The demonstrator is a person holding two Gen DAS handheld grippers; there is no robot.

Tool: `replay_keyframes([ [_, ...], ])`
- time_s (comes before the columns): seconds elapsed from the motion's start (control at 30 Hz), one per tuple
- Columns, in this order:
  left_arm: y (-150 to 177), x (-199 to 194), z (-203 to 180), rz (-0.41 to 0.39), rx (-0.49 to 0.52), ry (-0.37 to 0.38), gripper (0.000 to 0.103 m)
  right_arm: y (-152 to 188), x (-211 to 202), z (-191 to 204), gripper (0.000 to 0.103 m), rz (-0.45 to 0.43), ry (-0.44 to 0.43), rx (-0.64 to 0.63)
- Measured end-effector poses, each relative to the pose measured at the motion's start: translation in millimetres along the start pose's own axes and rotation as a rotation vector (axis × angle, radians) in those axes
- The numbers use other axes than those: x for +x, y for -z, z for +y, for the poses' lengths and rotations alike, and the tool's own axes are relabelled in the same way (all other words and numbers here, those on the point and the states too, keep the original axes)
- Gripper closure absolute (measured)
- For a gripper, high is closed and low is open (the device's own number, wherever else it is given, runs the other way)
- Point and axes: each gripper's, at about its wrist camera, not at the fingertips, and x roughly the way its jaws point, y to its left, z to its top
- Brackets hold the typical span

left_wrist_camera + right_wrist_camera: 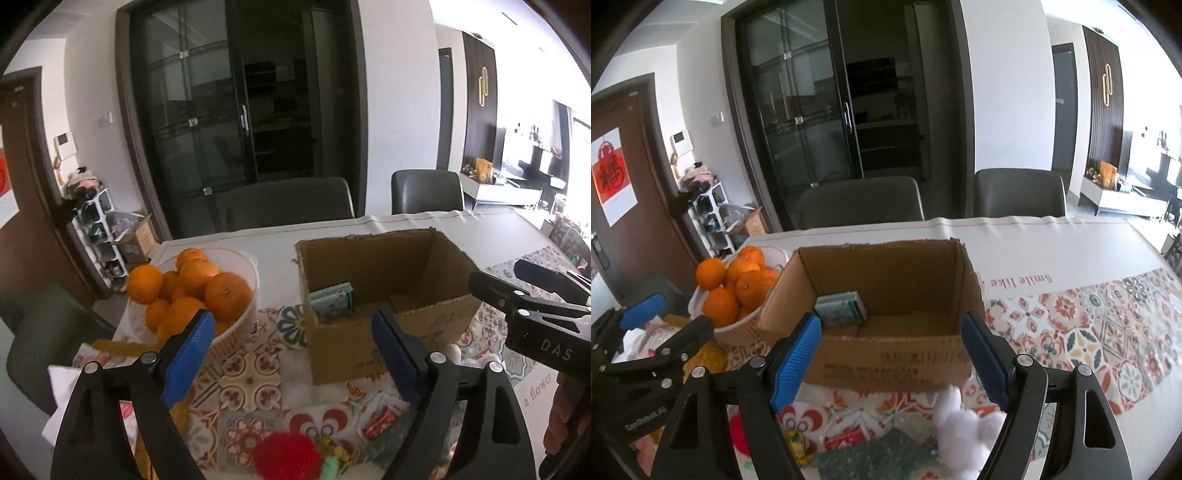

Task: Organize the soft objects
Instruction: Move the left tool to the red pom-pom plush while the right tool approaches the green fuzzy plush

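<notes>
An open cardboard box (384,334) (886,360) stands on the patterned tablecloth, with a teal tissue pack (332,307) (842,310) inside it. My left gripper (293,356) is open and empty, just in front of the box. A red fluffy object (286,458) lies below it with a small green and yellow item (334,463). My right gripper (892,360) is open and empty, facing the box front. White cotton fluff (964,432), a green sponge-like pad (875,458) and a red packet (846,439) lie beneath it.
A white bowl (245,321) (738,328) of oranges (207,291) stands left of the box. Two dark chairs (284,203) (426,192) stand at the table's far side. The right gripper's body (535,314) shows in the left view; the left gripper's (646,347) in the right view.
</notes>
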Motion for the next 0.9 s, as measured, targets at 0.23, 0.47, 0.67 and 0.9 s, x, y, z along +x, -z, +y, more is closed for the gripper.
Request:
replay_keyframes([
  [0.23,21.7,-17.6,11.4,0.041,-0.053,-0.038,0.013,17.1,-11.0,3.5,0.024,0.065,0.021,0.024],
  [0.47,43.8,-28.6,15.5,0.077,-0.088,-0.059,0.013,44.9,-11.0,1.3,0.024,0.133,-0.006,0.093],
  [0.67,64.4,-27.5,19.0,0.112,-0.105,-0.087,0.012,76.9,-2.4,2.0,0.024,0.199,-0.026,0.137],
  [0.9,101.1,-13.2,24.8,0.196,-0.136,-0.064,0.012,106.5,3.2,17.4,0.024,0.245,-0.011,0.052],
])
